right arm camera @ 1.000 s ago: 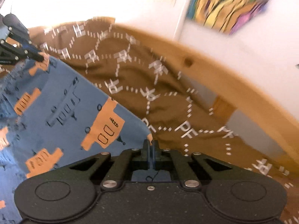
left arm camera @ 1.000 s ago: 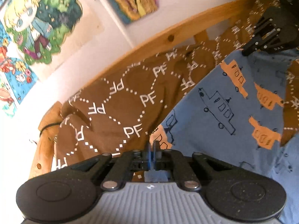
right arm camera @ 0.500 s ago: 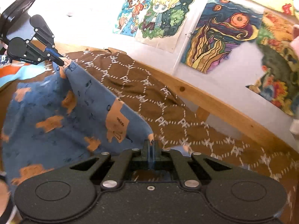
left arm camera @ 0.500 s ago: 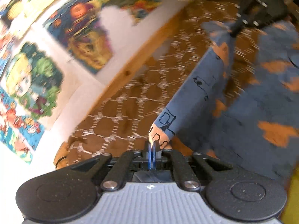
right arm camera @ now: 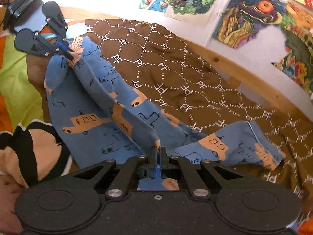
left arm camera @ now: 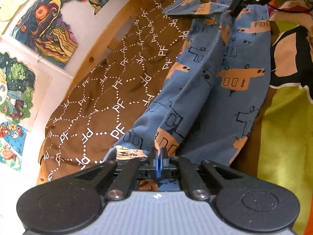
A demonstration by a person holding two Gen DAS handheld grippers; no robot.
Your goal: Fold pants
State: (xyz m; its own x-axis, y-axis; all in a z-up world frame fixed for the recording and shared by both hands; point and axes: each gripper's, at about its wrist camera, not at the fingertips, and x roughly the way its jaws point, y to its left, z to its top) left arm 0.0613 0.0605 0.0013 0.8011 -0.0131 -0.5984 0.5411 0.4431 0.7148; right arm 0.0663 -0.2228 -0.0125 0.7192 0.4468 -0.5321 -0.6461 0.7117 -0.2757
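both your grippers are pinched tight on the pants point(left arm camera: 221, 82): left gripper point(left arm camera: 158, 154) at one end, right gripper point(right arm camera: 158, 150) at the other, the long ridge of cloth stretched between them over the brown bedspread point(right arm camera: 176, 68)

Left gripper point(left arm camera: 158, 152), right gripper point(right arm camera: 159, 150): jaws closed.

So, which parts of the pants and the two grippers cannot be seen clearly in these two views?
- Left wrist view: where the left gripper bites the blue pants is hidden by its own shut fingers.
- Left wrist view: the right gripper is cut off by the top edge.
- Right wrist view: the pants fabric under the right gripper is hidden by the gripper body.
- Both views: the waistband cannot be told from the leg ends.
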